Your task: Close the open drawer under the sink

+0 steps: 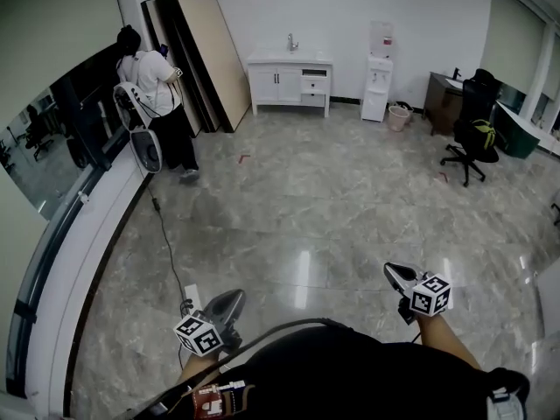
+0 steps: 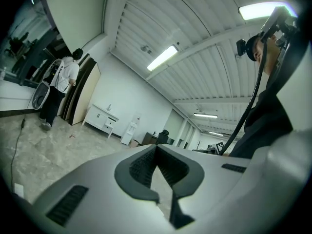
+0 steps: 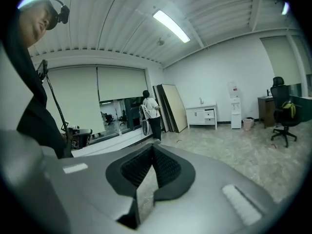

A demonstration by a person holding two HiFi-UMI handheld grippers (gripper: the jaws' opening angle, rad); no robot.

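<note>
Drawer [image 1: 314, 74] hangs open on the sink cabinet [image 1: 278, 84], upper centre, well off. Left claw [image 1: 233, 297] and right claw [image 1: 393, 271] pinched closed, empty; I'd close in squarely, then push its front flat.

White sink cabinet [image 1: 278, 83]; grey marbled floor [image 1: 332, 199]; black office chair [image 1: 468, 138]; beige leaning board [image 1: 219, 51].
</note>
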